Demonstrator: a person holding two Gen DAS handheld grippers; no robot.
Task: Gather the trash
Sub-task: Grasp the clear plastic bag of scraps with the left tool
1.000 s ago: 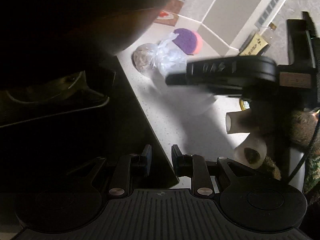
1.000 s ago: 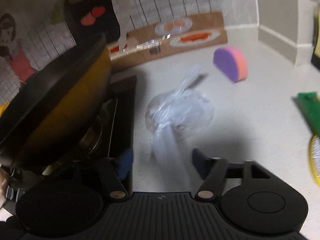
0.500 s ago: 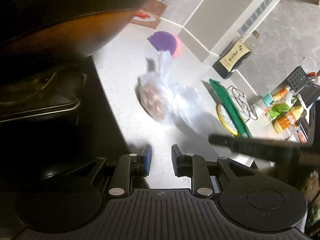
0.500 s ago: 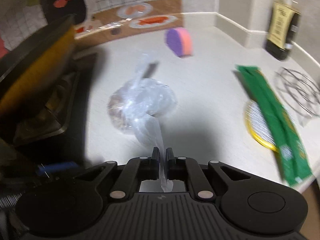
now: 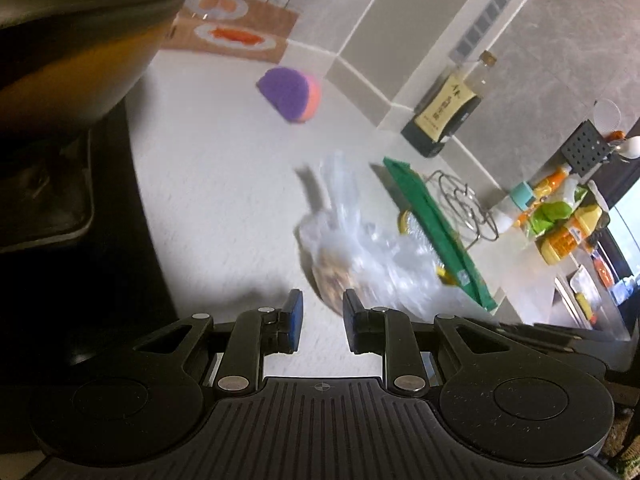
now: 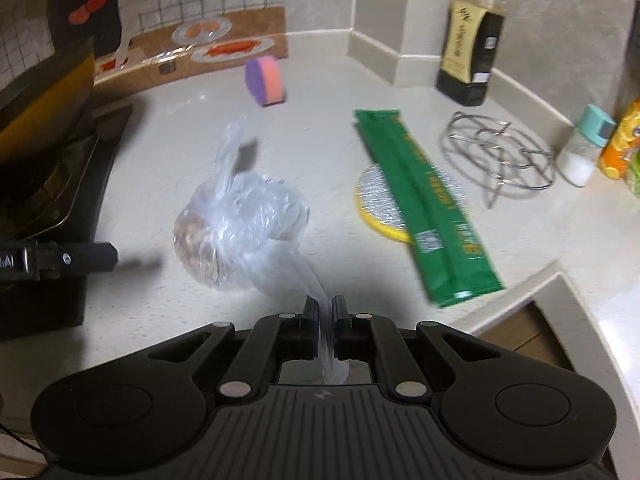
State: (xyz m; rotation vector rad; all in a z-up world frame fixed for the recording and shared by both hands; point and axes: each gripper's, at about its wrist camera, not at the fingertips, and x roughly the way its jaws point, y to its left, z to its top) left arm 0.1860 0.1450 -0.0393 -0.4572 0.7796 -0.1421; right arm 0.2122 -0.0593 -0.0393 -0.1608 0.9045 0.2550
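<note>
right gripper (image 6: 325, 310), angled steeply down toward the white countertop (image 6: 340, 92), with its fingers pinched together on the twisted neck of a clear plastic bag of brownish scraps (image 6: 236, 232); the body of the bag lies just ahead of the fingertips, between the dark stove (image 6: 60, 208) to the left and a long green packet (image 6: 424, 200) to the right. left gripper (image 5: 322, 312), also tilted downward, with its fingers narrowly parted and nothing between them, the same bag (image 5: 352, 252) lying just beyond its right fingertip. a purple and orange sponge (image 6: 266, 80) rests farther back on the counter, well apart from the bag.
</note>
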